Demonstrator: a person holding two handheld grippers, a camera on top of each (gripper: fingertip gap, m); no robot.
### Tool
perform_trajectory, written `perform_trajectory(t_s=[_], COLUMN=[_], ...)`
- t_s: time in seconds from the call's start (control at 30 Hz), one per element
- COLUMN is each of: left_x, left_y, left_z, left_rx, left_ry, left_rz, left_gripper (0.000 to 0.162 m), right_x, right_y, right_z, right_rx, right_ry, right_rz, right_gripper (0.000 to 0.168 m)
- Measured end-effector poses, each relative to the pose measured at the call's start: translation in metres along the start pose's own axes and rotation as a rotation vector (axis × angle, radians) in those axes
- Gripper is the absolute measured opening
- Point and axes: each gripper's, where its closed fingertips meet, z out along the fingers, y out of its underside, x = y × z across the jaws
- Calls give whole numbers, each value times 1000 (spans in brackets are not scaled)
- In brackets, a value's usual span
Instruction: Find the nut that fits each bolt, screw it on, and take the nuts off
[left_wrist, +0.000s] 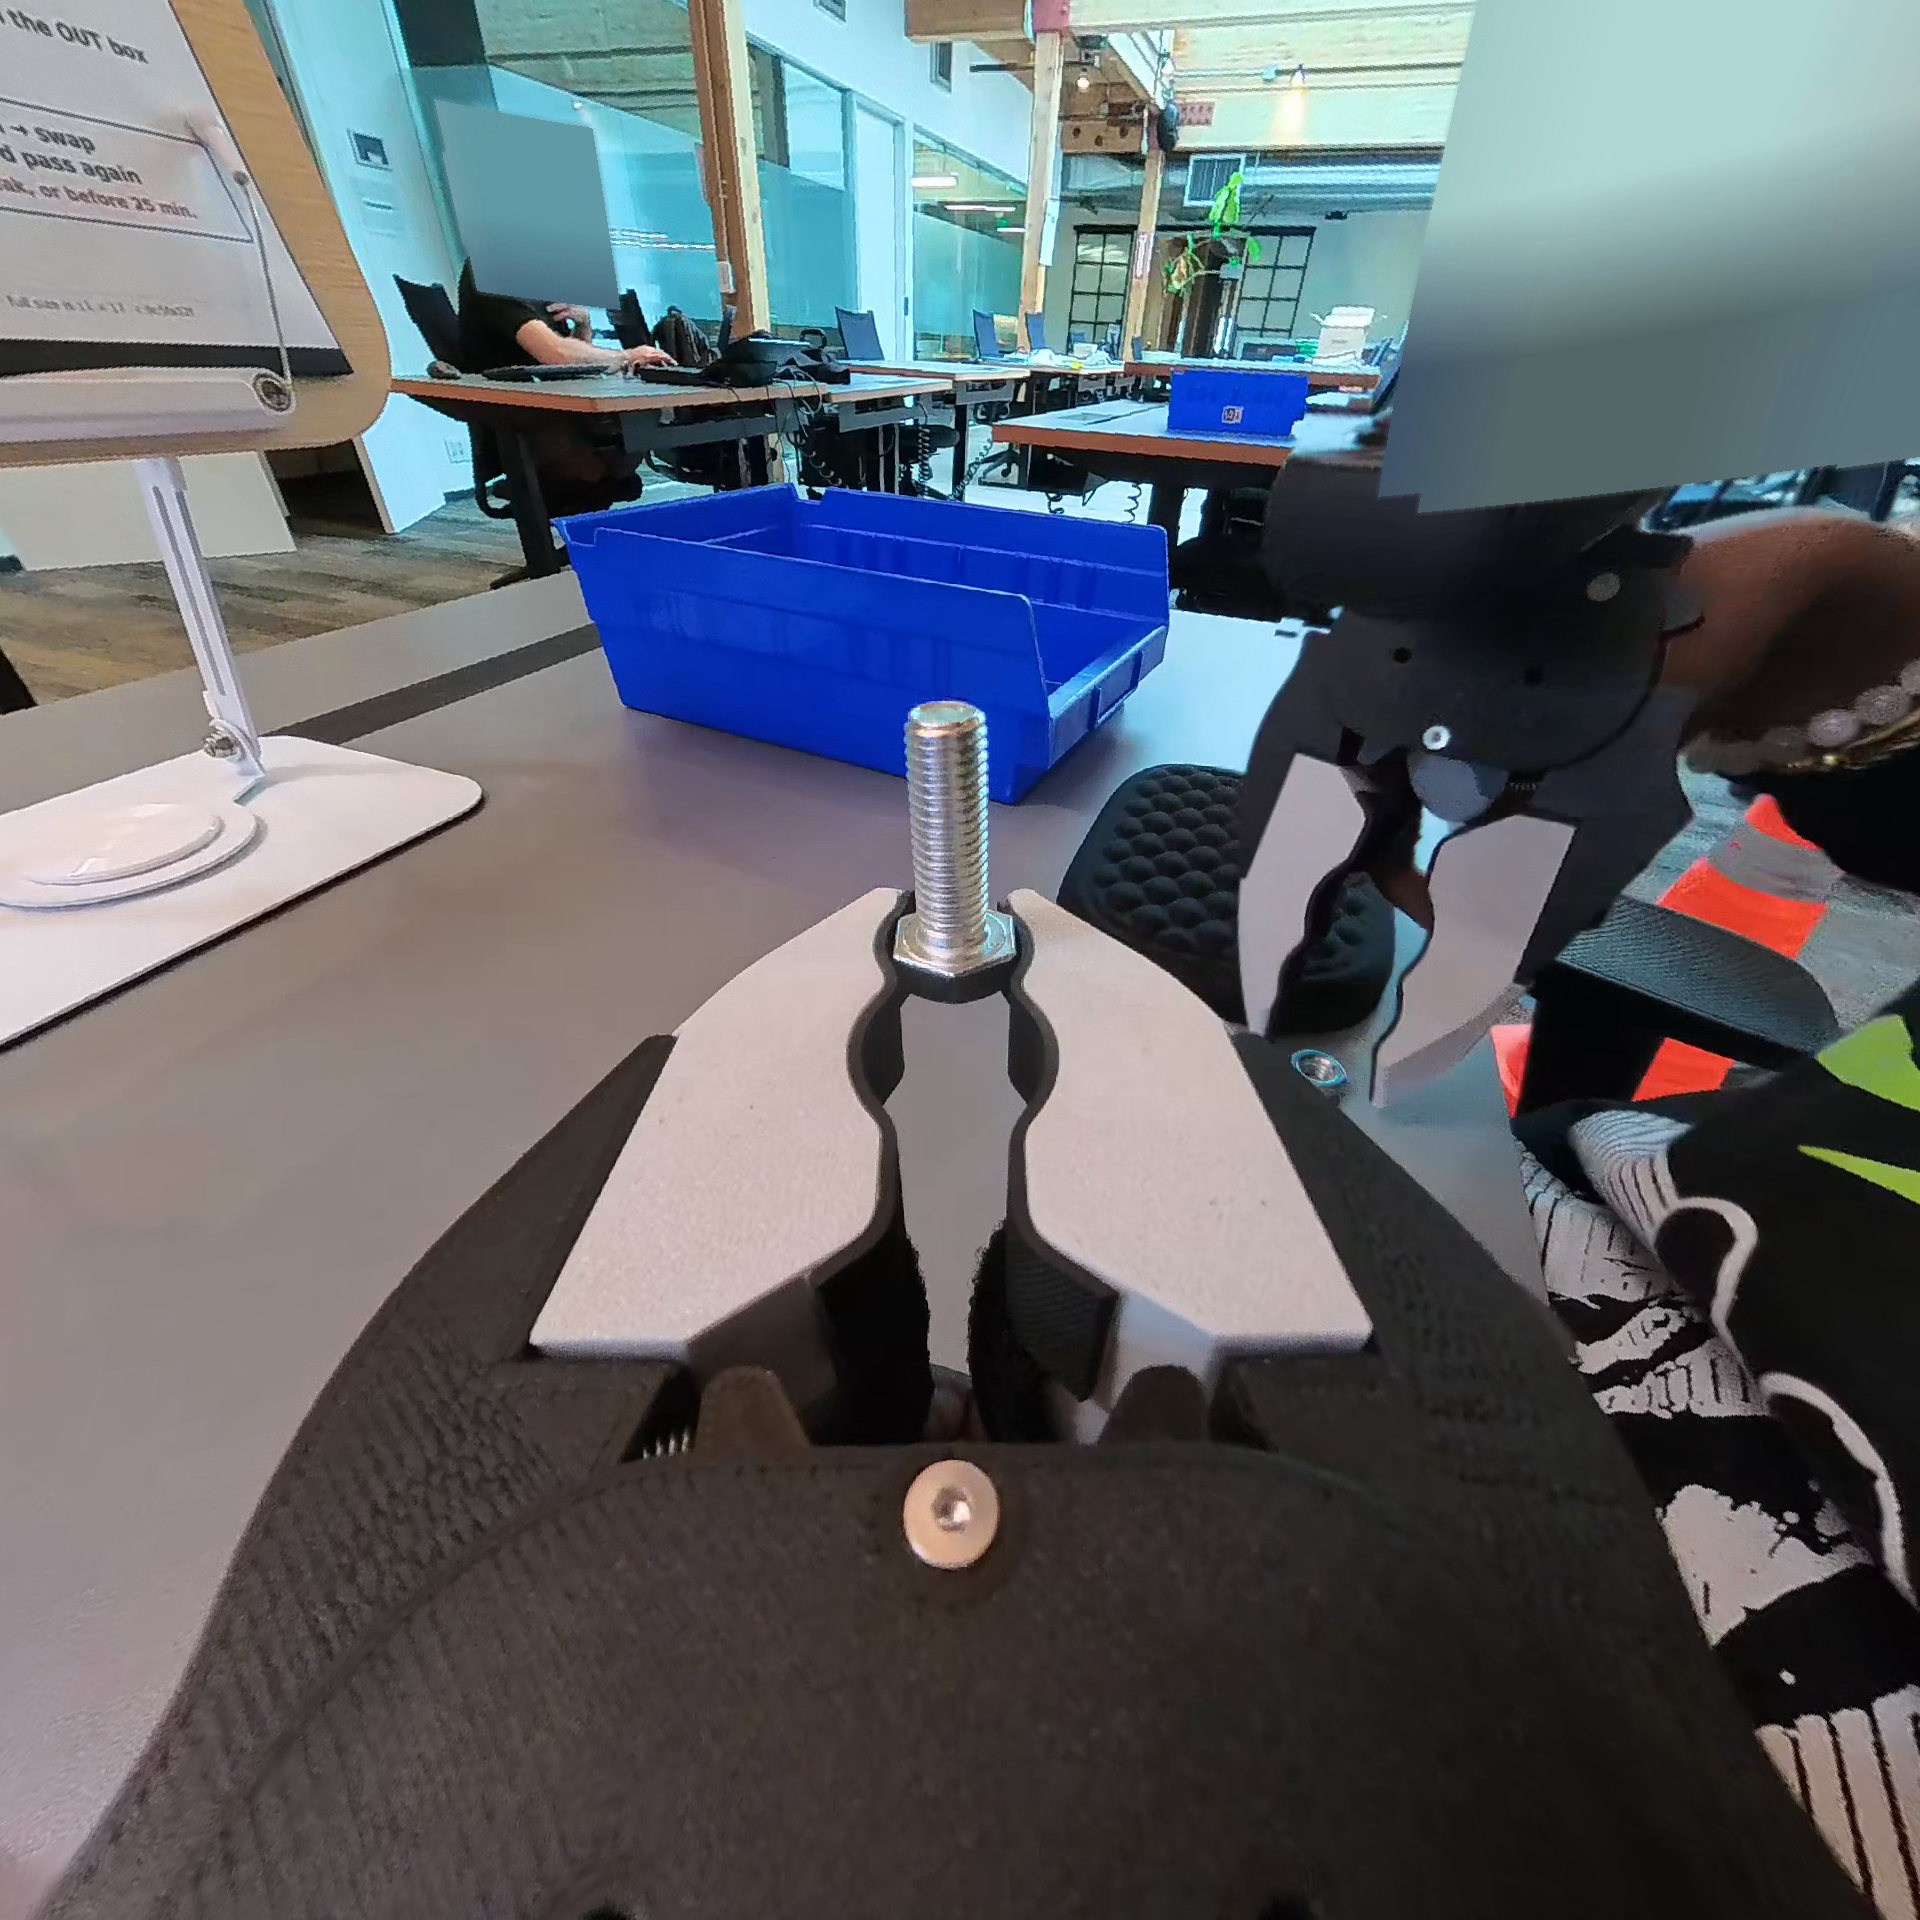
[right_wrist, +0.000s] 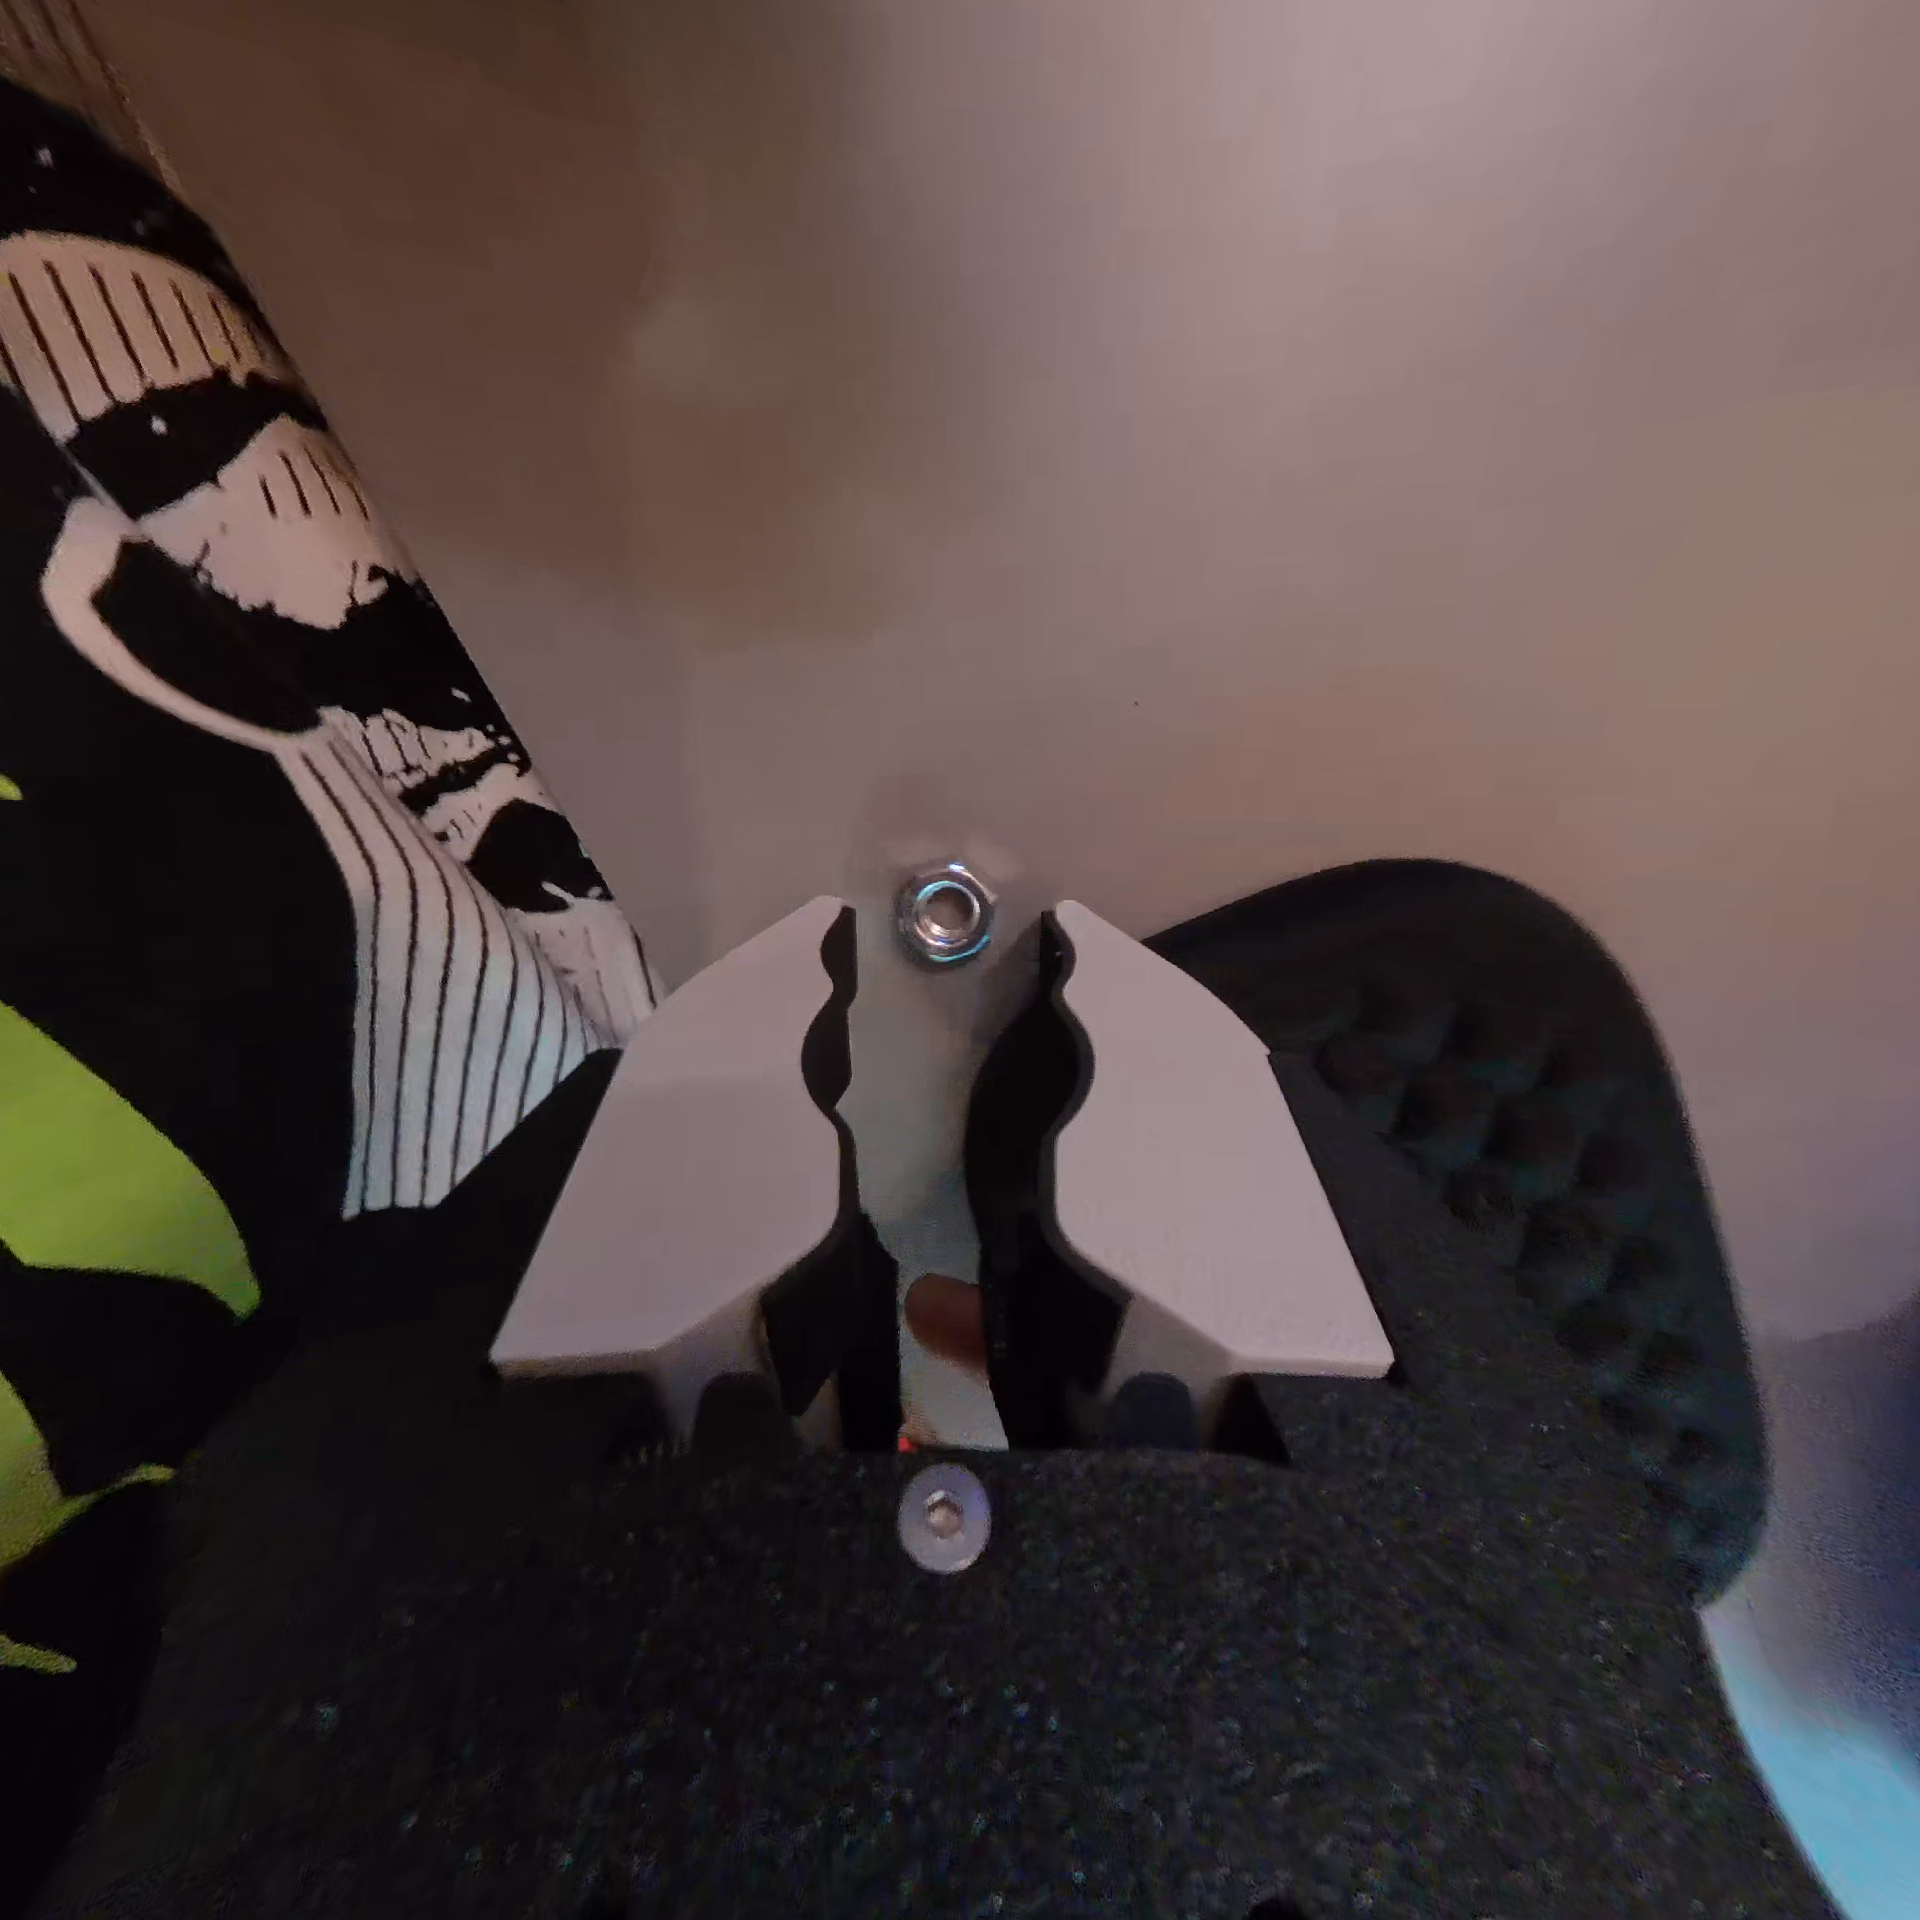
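While the left gripper (left_wrist: 951, 940) pinches a zinc-plated hex bolt (left_wrist: 945, 831) by its head, the threaded shank stands straight up, its long axis roughly vertical and its free end bare, with no nut on it. Behind it on the grey table (left_wrist: 364, 1039) sits a blue plastic bin (left_wrist: 831, 634), well apart, and off to the far left a white stand holds a printed sheet. Moving rightward, a black dimpled pad (left_wrist: 1164, 862) lies on the table, and beside it the right gripper (right_wrist: 945, 920) points steeply down at the tabletop. Its fingers are spread, holding nothing, and a small hex nut (right_wrist: 943, 916) lies flat on the table just at the tips, between them, its hole facing up. So the nut lies to the right of the bolt and lower, nearer the right gripper by far. I'd judge the next move is for that gripper to close on the nut's flats, then carry it up and leftward over the bolt's tip.
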Motion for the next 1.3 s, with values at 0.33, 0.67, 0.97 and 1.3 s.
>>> perform_trajectory(t_s=[0.33, 0.67, 0.97, 1.3], left_x=[0, 9, 38, 45], left_y=[0, 3, 17, 24], left_z=[0, 2, 5, 6], left_rx=[-2, -17, -95, -147], left_ry=[-3, 41, 185, 246], left_rz=[8, 52, 202, 205], left_gripper=[15, 15, 15, 15], right_x=[4, 9, -6, -21], right_y=[-1, -38, -120, -135], right_z=[1, -42, -123, -97], right_rx=[32, 197, 306, 146], right_ry=[58, -83, -179, -264], right_rz=[55, -278, -933, -1168], right_gripper=[20, 17, 17, 17])
